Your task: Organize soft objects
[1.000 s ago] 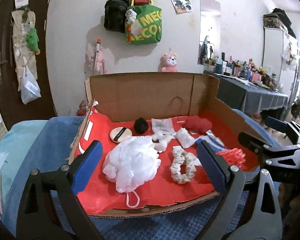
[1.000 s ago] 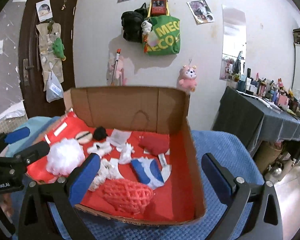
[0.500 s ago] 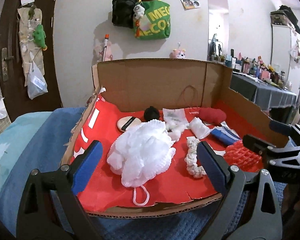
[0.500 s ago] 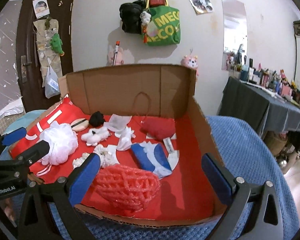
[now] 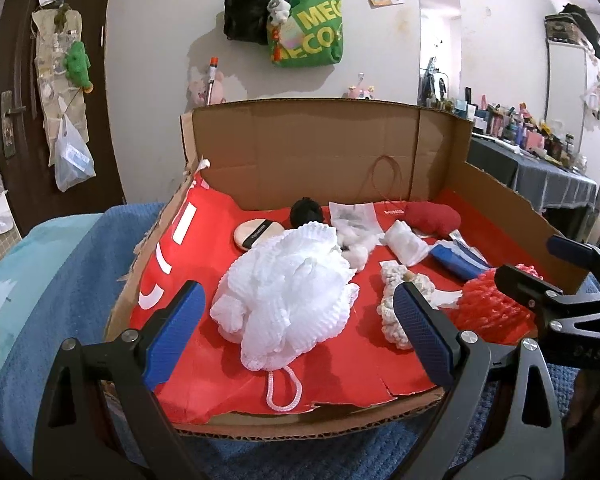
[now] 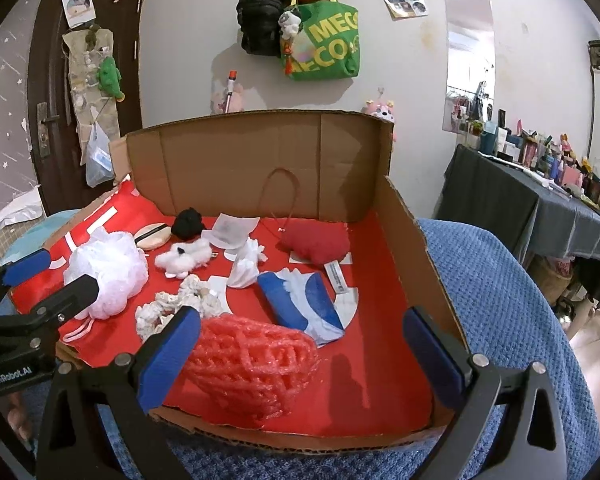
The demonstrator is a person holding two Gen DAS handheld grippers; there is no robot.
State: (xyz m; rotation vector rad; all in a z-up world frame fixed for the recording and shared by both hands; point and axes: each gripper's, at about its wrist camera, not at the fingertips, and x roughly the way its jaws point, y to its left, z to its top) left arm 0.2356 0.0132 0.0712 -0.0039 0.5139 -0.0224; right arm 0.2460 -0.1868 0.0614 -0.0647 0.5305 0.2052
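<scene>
A cardboard box (image 5: 332, 148) with a red floor holds soft things. A white bath pouf (image 5: 288, 296) lies front left, just beyond my open left gripper (image 5: 300, 332). A cream scrunchie (image 5: 396, 312) lies next to its right finger. A red foam net (image 6: 252, 360) lies front centre, between the fingers of my open right gripper (image 6: 300, 356). Also inside are a blue and white cloth (image 6: 304, 304), a red cushion (image 6: 316, 244), a black pom-pom (image 6: 187, 222), a powder puff (image 5: 254, 232) and white fluffy pieces (image 6: 186, 258). Both grippers are empty.
The box sits on a blue blanket (image 6: 496, 304). A dark door (image 5: 4, 120) is at the left. A green bag (image 5: 308, 32) and a black bag hang on the wall. A cluttered dark table (image 6: 540, 200) stands at the right.
Both grippers have moved closer to the box and lower. The pouf and the red net now fill more of the views. Both stay open.
</scene>
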